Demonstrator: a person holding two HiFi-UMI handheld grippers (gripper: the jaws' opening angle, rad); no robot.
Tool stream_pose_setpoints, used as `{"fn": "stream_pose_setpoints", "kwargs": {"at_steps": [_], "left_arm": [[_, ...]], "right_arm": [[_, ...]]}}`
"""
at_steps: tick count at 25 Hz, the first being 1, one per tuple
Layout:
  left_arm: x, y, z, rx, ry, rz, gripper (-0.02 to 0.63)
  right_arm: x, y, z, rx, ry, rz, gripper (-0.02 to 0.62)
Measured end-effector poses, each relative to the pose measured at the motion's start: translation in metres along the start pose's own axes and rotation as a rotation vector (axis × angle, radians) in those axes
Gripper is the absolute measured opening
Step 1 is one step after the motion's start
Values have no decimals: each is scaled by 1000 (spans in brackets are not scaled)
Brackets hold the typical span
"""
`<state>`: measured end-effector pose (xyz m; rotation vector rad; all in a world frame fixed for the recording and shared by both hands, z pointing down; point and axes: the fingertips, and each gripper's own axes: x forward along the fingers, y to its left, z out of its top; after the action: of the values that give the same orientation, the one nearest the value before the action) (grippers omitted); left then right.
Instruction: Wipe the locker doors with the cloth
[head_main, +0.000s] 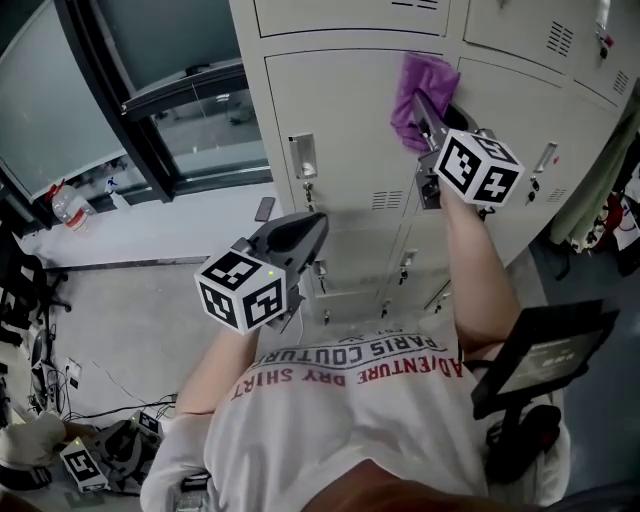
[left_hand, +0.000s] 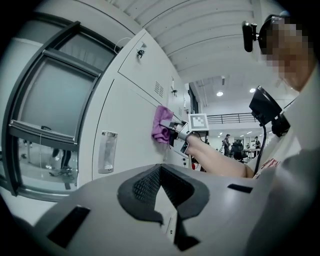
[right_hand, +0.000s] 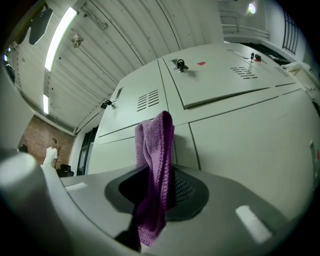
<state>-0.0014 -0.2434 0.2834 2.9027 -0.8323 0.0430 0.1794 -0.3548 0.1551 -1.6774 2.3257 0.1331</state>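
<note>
Pressing the purple cloth (head_main: 424, 84) against a locker door (head_main: 340, 110), the right hand-held gripper (head_main: 424, 118) pinches the fabric between its jaws. One bunched end stands above the tips and touches the metal, while the hemmed end hangs back below them. Wiping seems to be under way but early. The cloth sits just ahead of this hand-held gripper, near the seam between two doors, and the doors above, below and to either side show no clear sign of having been wiped. The left hand-held gripper (head_main: 312, 228) has its jaws pressed together on nothing, lower down and well apart from the cloth. The doors are flat, pale painted sheet metal with louvred vents (head_main: 388, 200), small key locks (head_main: 309, 188) and a label holder (head_main: 303, 157). The cloth is soft, looped terry and limp.
</note>
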Motion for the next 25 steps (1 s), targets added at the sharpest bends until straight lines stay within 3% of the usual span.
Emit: {"fn": "stream_pose_setpoints", "kwargs": {"at_steps": [4, 14, 19, 25], "left_arm": [[1, -2, 1, -2, -5, 3, 2], [1, 0, -8, -24, 6, -2, 2], [-2, 2, -13, -44, -1, 10, 2], [-10, 11, -21, -66, -4, 30, 2]], "right_arm": [[-7, -18, 4, -4, -12, -33, 69], [-6, -17, 3, -26, -22, -49, 69], [-14, 16, 10, 6, -58, 30, 69], [-10, 97, -6, 24, -51, 206, 69]]}}
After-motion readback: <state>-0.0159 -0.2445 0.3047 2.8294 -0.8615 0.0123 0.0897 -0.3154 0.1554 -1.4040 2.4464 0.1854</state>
